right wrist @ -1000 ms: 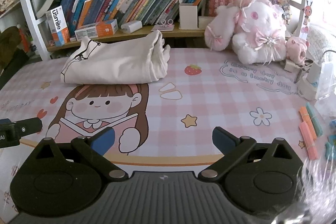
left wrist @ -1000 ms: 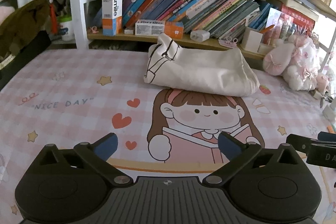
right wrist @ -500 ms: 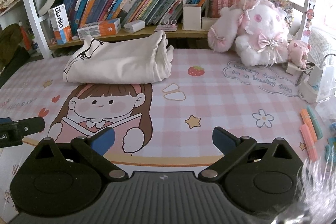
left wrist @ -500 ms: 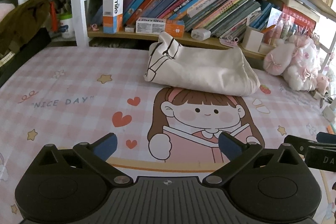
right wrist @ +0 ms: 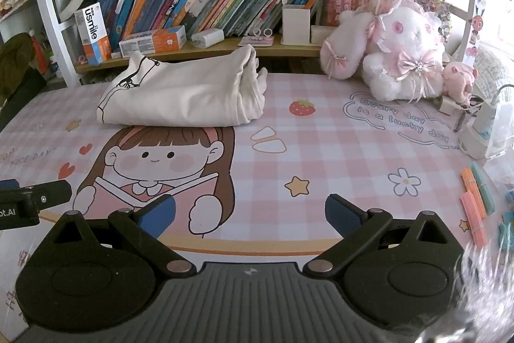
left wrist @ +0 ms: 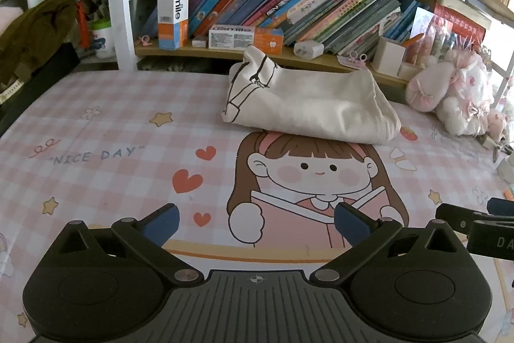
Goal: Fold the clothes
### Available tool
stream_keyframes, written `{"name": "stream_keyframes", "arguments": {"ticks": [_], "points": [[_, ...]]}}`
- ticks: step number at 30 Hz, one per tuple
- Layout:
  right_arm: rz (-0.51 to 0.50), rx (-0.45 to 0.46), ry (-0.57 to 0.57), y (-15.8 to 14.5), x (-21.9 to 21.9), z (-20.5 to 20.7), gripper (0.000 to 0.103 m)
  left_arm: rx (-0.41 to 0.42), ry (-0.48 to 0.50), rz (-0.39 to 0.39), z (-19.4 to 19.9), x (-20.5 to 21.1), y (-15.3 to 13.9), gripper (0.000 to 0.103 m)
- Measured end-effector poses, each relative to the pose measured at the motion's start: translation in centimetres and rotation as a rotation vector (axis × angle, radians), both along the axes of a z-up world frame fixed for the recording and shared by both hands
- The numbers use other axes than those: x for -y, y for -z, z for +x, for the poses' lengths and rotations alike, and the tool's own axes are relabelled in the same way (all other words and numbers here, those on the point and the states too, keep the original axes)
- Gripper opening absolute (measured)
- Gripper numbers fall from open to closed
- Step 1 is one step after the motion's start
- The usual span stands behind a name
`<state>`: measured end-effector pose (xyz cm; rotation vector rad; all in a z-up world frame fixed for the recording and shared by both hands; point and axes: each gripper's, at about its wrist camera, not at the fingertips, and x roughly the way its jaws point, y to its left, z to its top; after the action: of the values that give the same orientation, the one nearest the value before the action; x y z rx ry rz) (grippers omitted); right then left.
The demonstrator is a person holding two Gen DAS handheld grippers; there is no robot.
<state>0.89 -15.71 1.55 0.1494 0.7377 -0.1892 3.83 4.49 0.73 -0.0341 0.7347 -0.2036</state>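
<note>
The left gripper (left wrist: 255, 219) and right gripper (right wrist: 250, 211) are both wide open and hold nothing; the folded cream garment (left wrist: 308, 105) lies well apart at the back of the mat (left wrist: 96, 124), beside the shelf. A careless touch could undo its loose layers

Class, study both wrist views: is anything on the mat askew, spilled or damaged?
Nothing is spilled or visibly damaged. The cream garment lies folded at the back of the mat, though its layered right end bulges unevenly and its left corner sticks up. Both grippers are open and empty.
</note>
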Motion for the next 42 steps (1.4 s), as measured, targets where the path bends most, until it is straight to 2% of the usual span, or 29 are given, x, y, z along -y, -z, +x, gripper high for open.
{"name": "stream_keyframes", "arguments": {"ticks": [42], "points": [[-0.003, -0.015, 0.004, 0.1, -0.33, 0.38, 0.1, -0.024, 0.013, 0.022, 0.44, 0.08, -0.26, 0.103]]}}
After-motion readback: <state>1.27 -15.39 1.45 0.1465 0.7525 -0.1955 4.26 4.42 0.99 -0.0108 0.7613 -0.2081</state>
